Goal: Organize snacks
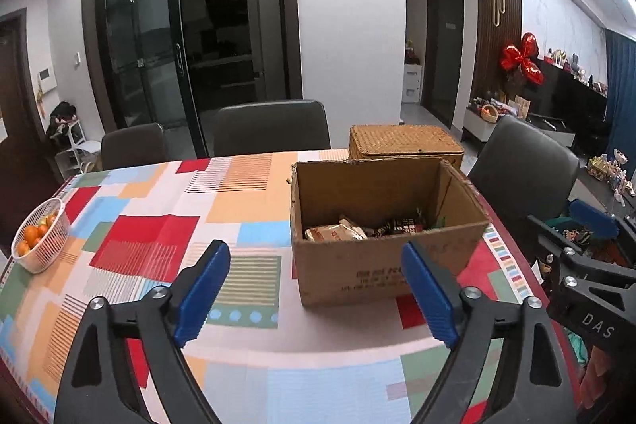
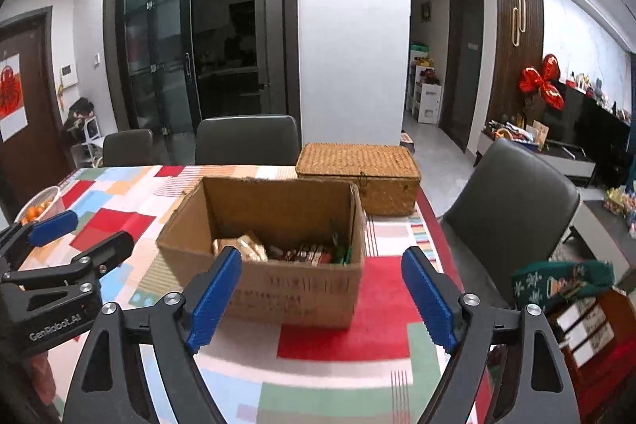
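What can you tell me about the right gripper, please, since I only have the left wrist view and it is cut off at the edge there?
Observer: The right gripper has its jaws wide apart with nothing between them, pointing at the cardboard box.
Operator: Thank you. Is the wicker box behind it shut? The carton hides most of it from me.
Observer: Yes. The wicker box has its lid down, and a small clasp shows on its front.
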